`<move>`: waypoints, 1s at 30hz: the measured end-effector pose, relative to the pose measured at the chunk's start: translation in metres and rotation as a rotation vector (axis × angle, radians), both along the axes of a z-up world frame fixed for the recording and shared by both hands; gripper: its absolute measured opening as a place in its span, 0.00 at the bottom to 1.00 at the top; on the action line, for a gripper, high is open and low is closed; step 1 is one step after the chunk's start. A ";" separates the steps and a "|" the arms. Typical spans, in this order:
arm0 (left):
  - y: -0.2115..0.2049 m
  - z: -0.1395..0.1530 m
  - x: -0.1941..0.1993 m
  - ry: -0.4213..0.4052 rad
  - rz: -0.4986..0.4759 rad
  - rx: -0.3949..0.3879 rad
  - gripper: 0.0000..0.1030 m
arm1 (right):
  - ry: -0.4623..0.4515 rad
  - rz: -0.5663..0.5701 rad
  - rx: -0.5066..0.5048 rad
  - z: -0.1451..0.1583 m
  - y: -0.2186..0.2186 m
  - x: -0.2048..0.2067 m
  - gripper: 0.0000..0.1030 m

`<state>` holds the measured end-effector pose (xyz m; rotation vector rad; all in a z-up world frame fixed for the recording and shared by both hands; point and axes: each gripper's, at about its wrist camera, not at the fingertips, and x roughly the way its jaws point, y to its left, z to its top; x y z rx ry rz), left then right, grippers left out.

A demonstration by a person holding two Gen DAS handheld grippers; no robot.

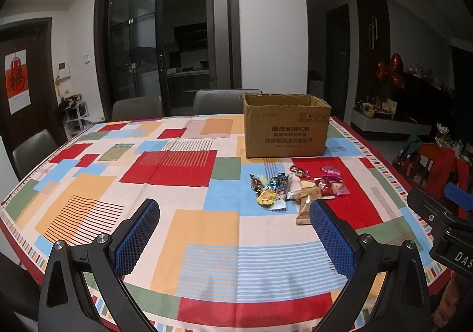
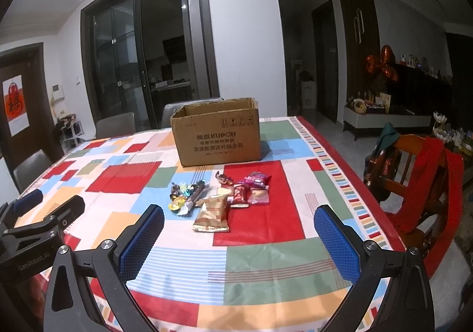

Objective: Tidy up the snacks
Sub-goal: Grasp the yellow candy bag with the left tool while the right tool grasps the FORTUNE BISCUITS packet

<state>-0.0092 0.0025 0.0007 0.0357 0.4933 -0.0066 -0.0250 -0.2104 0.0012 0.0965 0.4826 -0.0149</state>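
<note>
A pile of wrapped snacks (image 1: 298, 188) lies on the patterned tablecloth (image 1: 177, 184), in front of an open cardboard box (image 1: 285, 127). In the right wrist view the snacks (image 2: 220, 197) sit ahead of the box (image 2: 217, 133), with a tan packet (image 2: 212, 213) nearest. My left gripper (image 1: 235, 231) is open and empty, above the table, left of and nearer than the snacks. My right gripper (image 2: 239, 234) is open and empty, short of the tan packet. Each gripper shows at the edge of the other's view, the right one (image 1: 440, 213) and the left one (image 2: 38, 213).
Grey chairs (image 1: 137, 108) stand at the far and left sides of the table. A wooden chair with red cloth (image 2: 425, 184) stands close to the table's right edge. A low cabinet with ornaments (image 2: 384, 119) is at the back right.
</note>
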 end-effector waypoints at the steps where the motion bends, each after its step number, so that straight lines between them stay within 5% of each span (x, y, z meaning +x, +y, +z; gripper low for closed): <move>1: 0.001 -0.002 0.004 0.003 0.013 0.000 1.00 | 0.006 0.005 0.003 -0.001 0.000 0.003 1.00; 14: 0.007 -0.016 0.055 0.050 -0.040 0.036 0.99 | 0.068 0.075 0.012 -0.025 0.016 0.064 1.00; 30: 0.005 -0.054 0.135 0.184 -0.234 0.017 0.71 | 0.207 0.128 0.059 -0.070 0.034 0.137 0.88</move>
